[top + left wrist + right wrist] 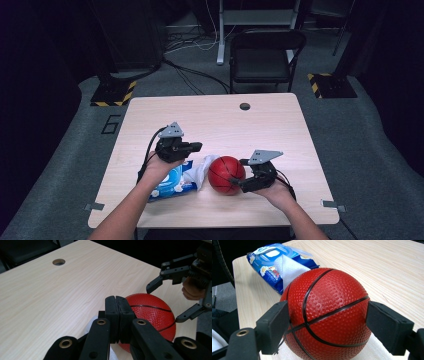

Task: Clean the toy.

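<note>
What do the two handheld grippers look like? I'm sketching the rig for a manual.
Both the left gripper and the right gripper are black, built of jointed link bars with brass-coloured rivets and flat rectangular pads. Each carries a grey three-cornered plate on top and trails a black cable. The forearms are bare, with no sleeves showing.

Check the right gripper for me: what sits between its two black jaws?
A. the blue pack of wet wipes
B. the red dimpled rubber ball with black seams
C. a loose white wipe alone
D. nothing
B: in the right gripper view the red dimpled rubber ball sits between the pads of the right gripper, while the blue pack of wet wipes lies beyond it.
</note>
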### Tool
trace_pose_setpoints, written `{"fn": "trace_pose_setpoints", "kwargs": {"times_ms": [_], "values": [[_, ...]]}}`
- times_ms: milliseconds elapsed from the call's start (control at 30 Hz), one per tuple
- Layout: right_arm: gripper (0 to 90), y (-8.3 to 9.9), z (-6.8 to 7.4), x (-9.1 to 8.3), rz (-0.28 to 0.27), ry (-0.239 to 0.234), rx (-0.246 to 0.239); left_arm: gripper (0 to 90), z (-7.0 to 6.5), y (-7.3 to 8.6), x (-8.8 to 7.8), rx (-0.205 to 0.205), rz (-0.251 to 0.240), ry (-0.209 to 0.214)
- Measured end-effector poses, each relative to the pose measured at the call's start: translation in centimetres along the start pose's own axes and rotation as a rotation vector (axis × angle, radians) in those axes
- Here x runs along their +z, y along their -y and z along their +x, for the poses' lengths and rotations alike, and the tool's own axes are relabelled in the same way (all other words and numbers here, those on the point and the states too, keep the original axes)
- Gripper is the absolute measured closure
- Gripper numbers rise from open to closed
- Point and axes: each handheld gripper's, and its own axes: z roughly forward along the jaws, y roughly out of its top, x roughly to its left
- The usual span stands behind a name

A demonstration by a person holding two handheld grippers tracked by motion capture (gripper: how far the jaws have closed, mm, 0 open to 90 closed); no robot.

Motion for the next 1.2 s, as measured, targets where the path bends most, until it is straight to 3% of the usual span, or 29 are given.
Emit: {"fn": "trace_pose_setpoints", "kwargs": {"times_ms": [100, 267, 467, 633, 967, 1133, 1200], "values": [[18.8, 0.1, -0.1, -0.1, 0.003, -0.001, 0.004, 88.1, -0.5, 0.5, 0.8, 0.030, 0.043, -0.005], [18.9, 0.2, -0.1, -0.1, 0.001, -0.003, 0.011, 86.2, -0.5, 1.6, 1.0, -0.001, 0.031, -0.001], [18.8, 0.3, -0.4, -0.2, 0.003, -0.008, 0.022, 68.9, -0.9, 2.2, 1.1, -0.013, 0.054, -0.010], [18.8, 0.3, -0.4, -0.2, 0.003, -0.008, 0.023, 63.0, -1.2, 3.4, 1.6, -0.020, 0.077, -0.019], [18.6, 0.3, -0.4, -0.1, 0.004, -0.016, 0.029, 62.6, -1.1, 6.0, 2.6, -0.027, 0.154, -0.022], [18.7, 0.4, -0.5, -0.1, 0.003, -0.019, 0.036, 62.6, -1.5, 6.7, 3.1, 0.025, 0.225, -0.039], [18.7, 0.4, -0.6, -0.1, 0.003, -0.019, 0.037, 69.2, -1.8, 6.7, 3.3, 0.048, 0.256, -0.047]]}}
